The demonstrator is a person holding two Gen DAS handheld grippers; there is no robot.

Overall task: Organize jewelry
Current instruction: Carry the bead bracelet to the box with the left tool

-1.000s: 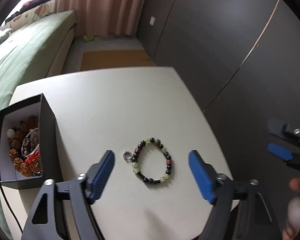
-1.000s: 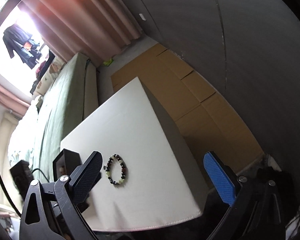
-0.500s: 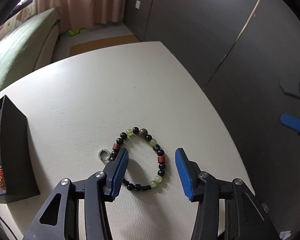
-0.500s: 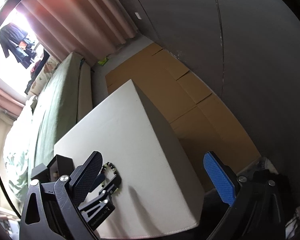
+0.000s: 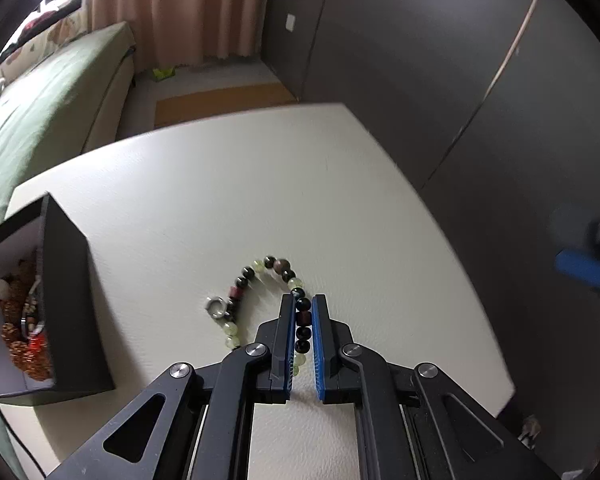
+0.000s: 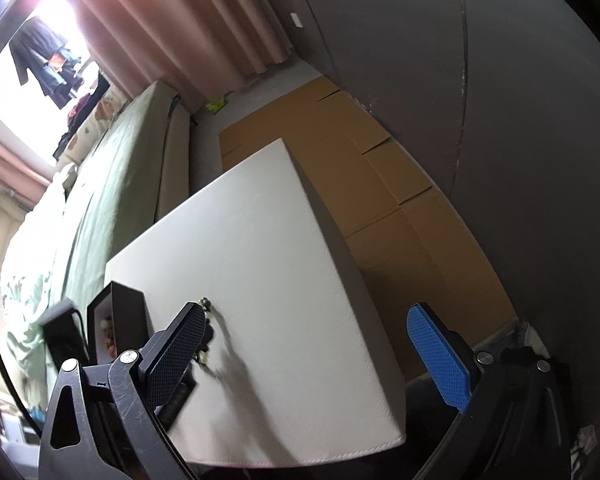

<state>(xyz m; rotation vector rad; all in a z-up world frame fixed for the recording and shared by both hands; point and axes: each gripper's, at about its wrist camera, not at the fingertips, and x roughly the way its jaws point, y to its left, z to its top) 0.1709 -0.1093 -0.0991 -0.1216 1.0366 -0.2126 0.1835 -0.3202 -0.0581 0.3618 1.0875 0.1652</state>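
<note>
Between the blue pads of your left gripper (image 5: 301, 300) runs the right-hand strand of the beaded bracelet (image 5: 260, 276); the jaws are closing on it and the pads already sit against the dark and red beads, with the bracelet lying on the white table (image 5: 220, 184). The rest of the loop curves away ahead and to the left of the fingertips, green and dark beads alternating, and a small silver ring (image 5: 216, 307) lies at its left end, just beside the left finger. Farther to the left of that gripper stands the open black box (image 5: 66, 304), well apart from the bracelet, with brown and orange beaded pieces piled inside.

Your right gripper (image 6: 304, 328) is released, its fingers spread wide with nothing between them, held above the near right part of the table. From its camera, the bracelet peeks out just past the left fingertip, and the box stands further left.
</note>
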